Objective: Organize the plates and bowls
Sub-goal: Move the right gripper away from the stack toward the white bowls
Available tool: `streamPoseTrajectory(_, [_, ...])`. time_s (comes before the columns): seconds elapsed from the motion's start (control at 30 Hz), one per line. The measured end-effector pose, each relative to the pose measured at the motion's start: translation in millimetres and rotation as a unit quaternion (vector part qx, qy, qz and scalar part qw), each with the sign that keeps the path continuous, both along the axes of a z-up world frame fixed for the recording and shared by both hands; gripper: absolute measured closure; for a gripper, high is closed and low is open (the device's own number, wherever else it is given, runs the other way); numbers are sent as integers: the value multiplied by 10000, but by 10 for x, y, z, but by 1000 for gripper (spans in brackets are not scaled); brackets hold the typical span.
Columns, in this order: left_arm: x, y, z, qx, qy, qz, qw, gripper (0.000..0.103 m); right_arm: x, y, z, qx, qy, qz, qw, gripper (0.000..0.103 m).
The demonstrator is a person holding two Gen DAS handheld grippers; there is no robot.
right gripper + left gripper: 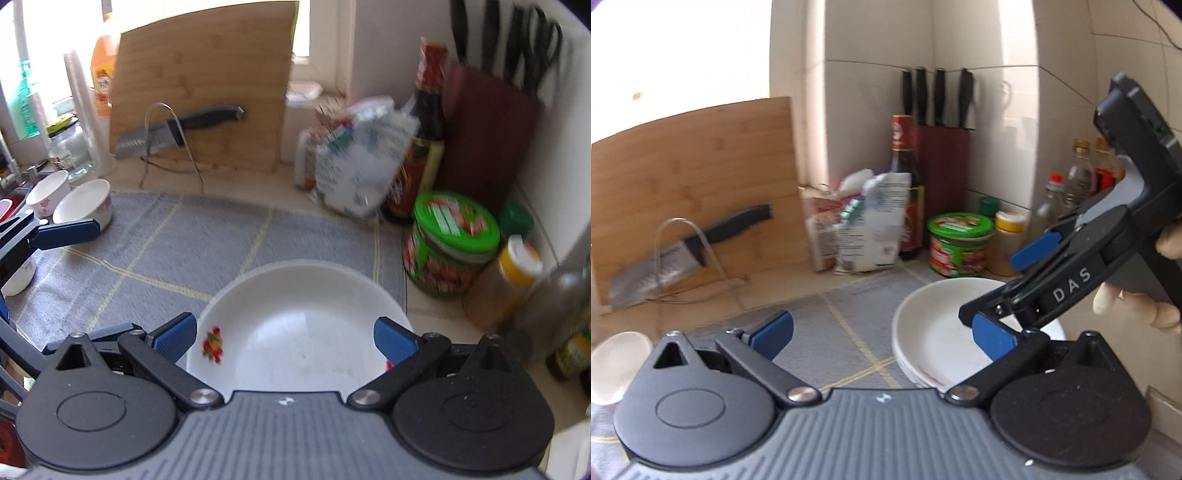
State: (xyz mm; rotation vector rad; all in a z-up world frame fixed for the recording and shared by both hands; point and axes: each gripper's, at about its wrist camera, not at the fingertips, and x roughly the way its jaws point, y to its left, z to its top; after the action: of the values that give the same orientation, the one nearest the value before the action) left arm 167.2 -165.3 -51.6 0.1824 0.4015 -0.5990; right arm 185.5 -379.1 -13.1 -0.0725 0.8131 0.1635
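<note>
Kitchen corner, tiled walls, grey mat [155, 251] on the counter. Your plates [934, 332] sat stacked on the mat just in front of the green jar [960, 240]. In the right wrist view the top one showed a fruit print on its rim.

Your right gripper [286, 338] hung over the plates, jaws spread wide, nothing held. Your left gripper [882, 332] was also wide open and empty, beside the plates.

Risks, as a guess: the jar, the yellow-lid bottle [513, 273] and other bottles stood close behind the plates, so a wide swing could have knocked them over. Both grippers crowded the same stack, so they could have clashed. A pinch on the glazed rim could have slipped, or lifted more than one plate.

Hard to tell: the plate count, since edges blurred and each gripper body cut off the near rim. Bowls [83, 206] sat far left of the plates, some cropped at the frame edge. Bag labels were smeared.
</note>
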Motion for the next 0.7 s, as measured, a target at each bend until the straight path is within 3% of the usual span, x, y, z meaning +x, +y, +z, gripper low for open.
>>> streamPoseTrajectory(0.17, [-99, 98, -12, 119, 266, 332, 9990, 1, 40, 115, 35, 154, -233, 288, 9992, 0])
streamPoseTrajectory(0.4, [-259, 480, -42, 200, 416, 852, 9953, 1, 137, 396, -13, 465, -220, 656, 9965, 0])
streamPoseTrajectory(0.6, [-229, 988, -78, 6, 569, 1256, 9905, 1, 182, 784, -11, 425, -208, 833, 9954, 0])
streamPoseTrajectory(0.7, [-244, 1306, -65, -34, 530, 1178, 9916, 1, 192, 1045, -5, 363, -200, 819, 9958, 0])
